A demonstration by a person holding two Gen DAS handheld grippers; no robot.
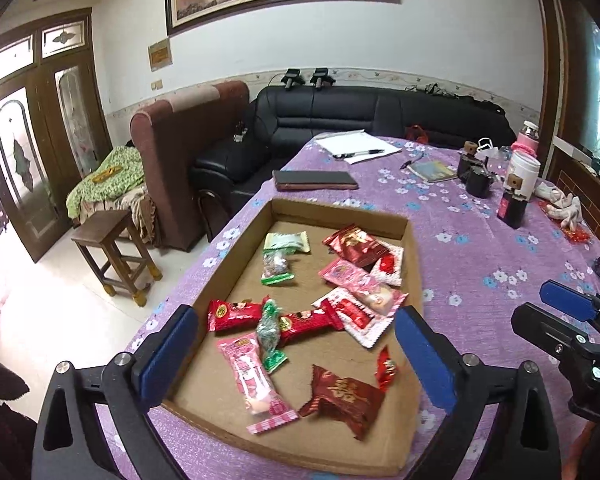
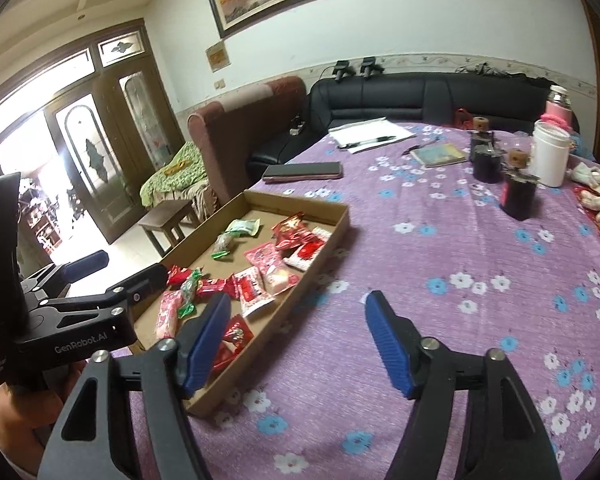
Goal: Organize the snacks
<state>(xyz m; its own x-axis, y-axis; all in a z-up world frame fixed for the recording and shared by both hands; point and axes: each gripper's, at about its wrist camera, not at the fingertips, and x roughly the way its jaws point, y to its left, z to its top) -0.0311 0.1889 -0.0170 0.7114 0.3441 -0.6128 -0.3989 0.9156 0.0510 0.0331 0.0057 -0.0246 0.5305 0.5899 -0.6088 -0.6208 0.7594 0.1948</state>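
Left wrist view: left gripper [image 1: 296,354] spread wide above the cardboard tray [image 1: 340,210], nothing between its pads — wrapped snacks [image 1: 332,312] lie scattered inside the tray. Right gripper [image 2: 296,340] is also open and empty, over the purple flowered tablecloth [image 2: 440,248] just beside the tray's right edge.

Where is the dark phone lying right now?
In both wrist views the dark phone lies flat on the purple tablecloth, just beyond the cardboard tray's far wall, short of the white papers.
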